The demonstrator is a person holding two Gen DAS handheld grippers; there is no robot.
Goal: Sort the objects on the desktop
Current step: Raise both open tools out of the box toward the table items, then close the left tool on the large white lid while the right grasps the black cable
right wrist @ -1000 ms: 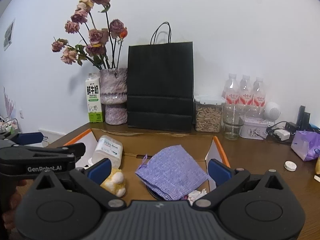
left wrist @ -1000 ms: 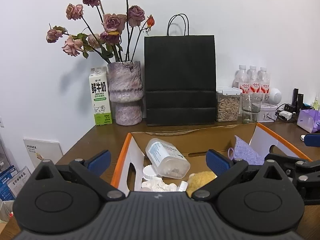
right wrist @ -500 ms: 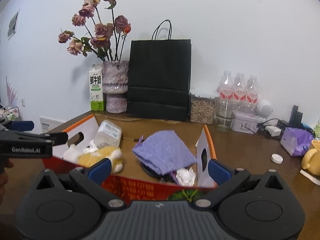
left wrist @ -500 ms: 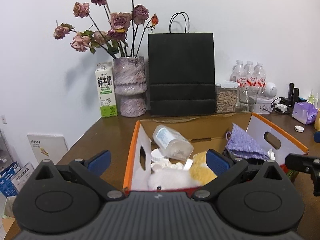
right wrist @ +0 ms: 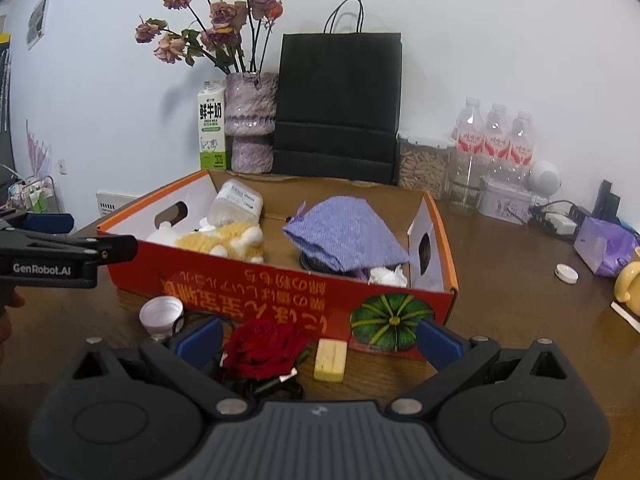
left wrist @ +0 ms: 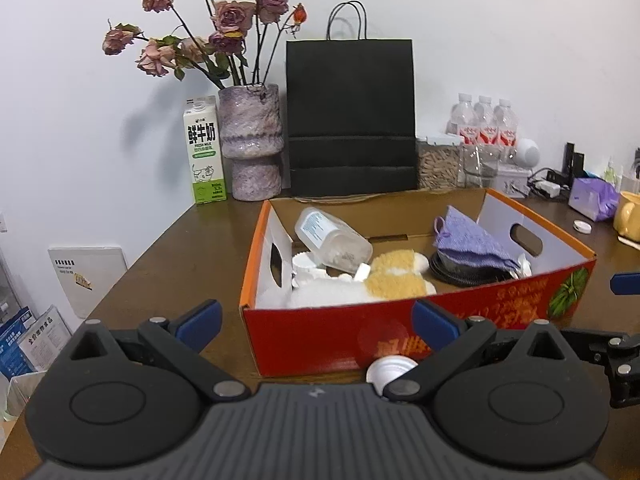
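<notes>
A red and orange cardboard box (left wrist: pixel 448 328) (right wrist: pixel 256 280) sits on the brown desk. It holds a plastic bottle (left wrist: pixel 332 238), a yellow-white plush toy (left wrist: pixel 384 280) (right wrist: pixel 224 240), a purple cloth (left wrist: pixel 468 240) (right wrist: pixel 344 232) and white scraps. In front of the box lie a white cap (left wrist: pixel 390 370) (right wrist: pixel 161 314), a red rose (right wrist: pixel 264 348) and a yellow eraser block (right wrist: pixel 330 360). My left gripper (left wrist: pixel 316 326) is open before the box's front wall. My right gripper (right wrist: pixel 318 338) is open over the rose and eraser, holding nothing.
Along the back wall stand a milk carton (left wrist: pixel 204 150), a vase of dried roses (left wrist: pixel 252 140), a black paper bag (left wrist: pixel 350 116), a jar (right wrist: pixel 424 164) and water bottles (right wrist: pixel 496 136). To the right lie a small white lid (right wrist: pixel 567 273), a purple pack (right wrist: pixel 604 246) and a yellow mug (right wrist: pixel 628 284).
Both grippers have drawn back toward me from above the box. Its red front wall and the cap, rose and eraser before it have come into view.
</notes>
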